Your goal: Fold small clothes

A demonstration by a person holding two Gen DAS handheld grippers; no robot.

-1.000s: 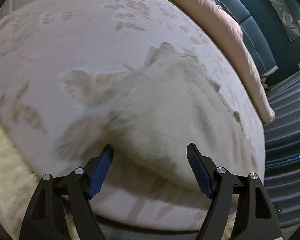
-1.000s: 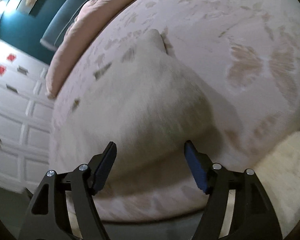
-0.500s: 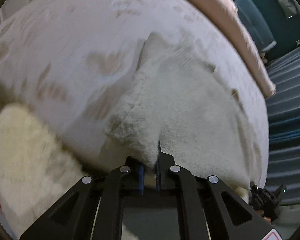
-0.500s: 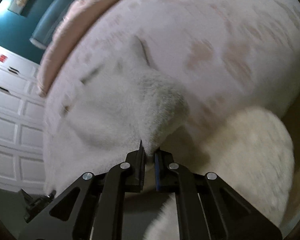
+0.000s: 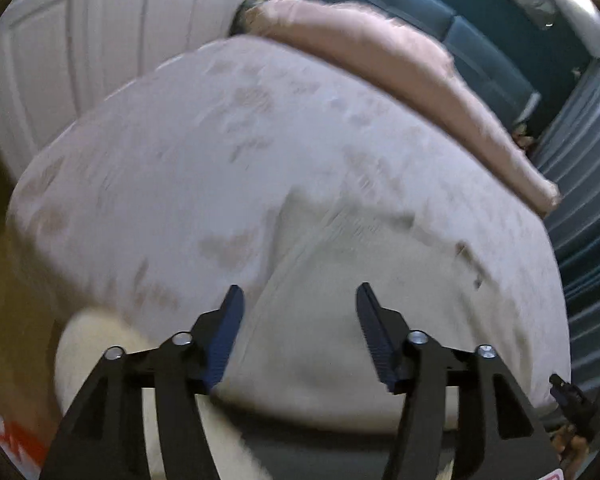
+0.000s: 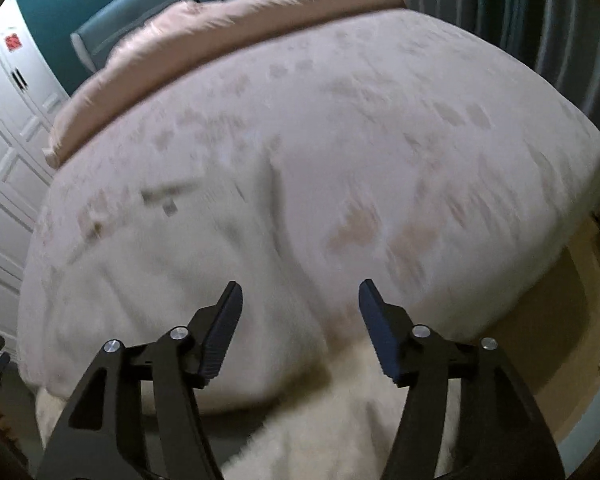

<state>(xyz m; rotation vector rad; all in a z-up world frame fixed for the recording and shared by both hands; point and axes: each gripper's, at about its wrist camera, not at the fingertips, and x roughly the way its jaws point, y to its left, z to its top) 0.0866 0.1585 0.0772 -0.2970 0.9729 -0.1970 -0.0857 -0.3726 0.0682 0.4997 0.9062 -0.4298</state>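
Note:
A white fluffy garment lies flat on the pale patterned bed, near the bed's front edge. It also shows in the right wrist view, blurred. My left gripper is open and empty, raised above the garment's near edge. My right gripper is open and empty, above the garment's right side. Both views are blurred by motion.
A pink duvet is rolled along the far side of the bed, against a teal headboard. White wardrobe doors stand to the left. A cream shaggy rug lies on the floor below the bed's front edge.
Half a second ago both grippers were shut on the garment's near edge. Both have opened, let go of it and pulled back and up from the bed.

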